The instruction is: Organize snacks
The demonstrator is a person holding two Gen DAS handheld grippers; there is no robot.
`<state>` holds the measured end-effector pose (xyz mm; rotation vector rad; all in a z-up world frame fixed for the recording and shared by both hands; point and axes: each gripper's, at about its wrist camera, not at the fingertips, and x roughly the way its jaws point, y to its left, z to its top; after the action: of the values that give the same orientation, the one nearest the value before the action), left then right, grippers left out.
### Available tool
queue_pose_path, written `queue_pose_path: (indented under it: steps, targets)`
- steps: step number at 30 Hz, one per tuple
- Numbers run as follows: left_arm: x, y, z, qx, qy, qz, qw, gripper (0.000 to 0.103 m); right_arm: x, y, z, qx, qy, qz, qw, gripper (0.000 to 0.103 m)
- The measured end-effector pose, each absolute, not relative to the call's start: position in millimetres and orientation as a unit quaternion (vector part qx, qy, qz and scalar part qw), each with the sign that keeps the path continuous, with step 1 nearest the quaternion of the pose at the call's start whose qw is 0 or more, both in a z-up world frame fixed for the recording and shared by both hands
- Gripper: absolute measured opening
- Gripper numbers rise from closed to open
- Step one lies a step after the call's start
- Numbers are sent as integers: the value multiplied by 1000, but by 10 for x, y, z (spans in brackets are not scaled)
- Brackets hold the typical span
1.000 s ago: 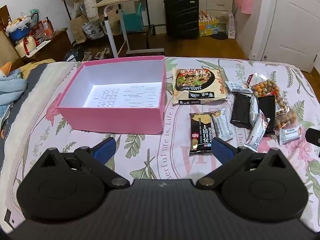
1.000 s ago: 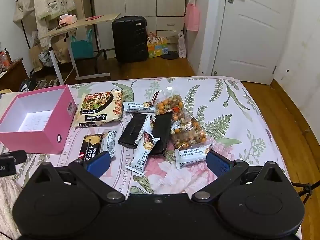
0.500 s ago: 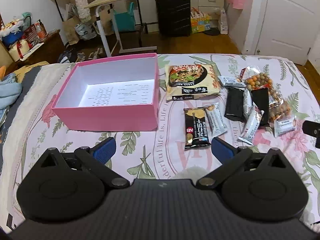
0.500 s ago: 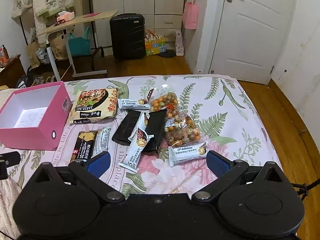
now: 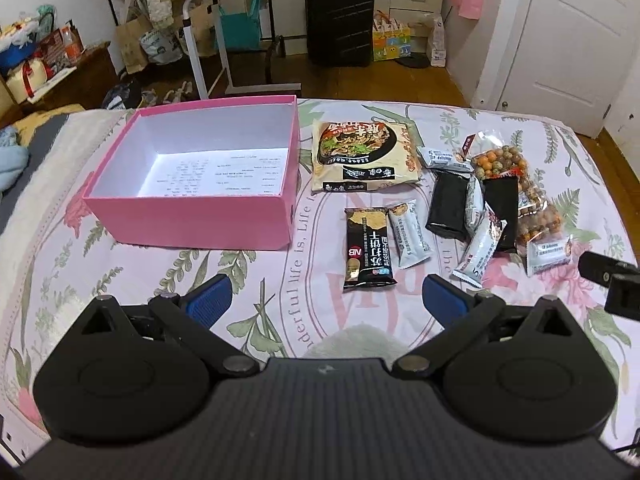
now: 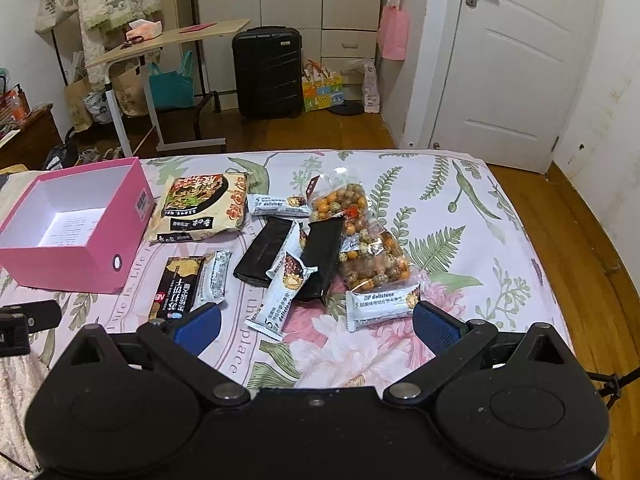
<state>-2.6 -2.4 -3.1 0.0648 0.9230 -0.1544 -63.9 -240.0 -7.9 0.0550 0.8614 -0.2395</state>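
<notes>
Here, both the left gripper and right gripper are spread wide and hold nothing. One empty pink box sits toward the bed's left edge. Beside it lie one noodle pack, one "NB" cracker pack, four white "delicious" bars, two black packets and a bag of nuts.

- The left black hand-held gripper with blue finger pads has its two fingers spread wide, nothing between them, pointing forward and level.
- The right black hand-held gripper with blue finger pads is likewise spread wide and empty.
</notes>
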Motion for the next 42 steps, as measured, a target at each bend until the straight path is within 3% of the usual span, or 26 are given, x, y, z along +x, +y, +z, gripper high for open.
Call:
queue_pose_path:
  steps: [42]
  targets:
    - [-113,39,45,16,414,-83,906,102,-769,-2303,17,10,391,-112,914,103]
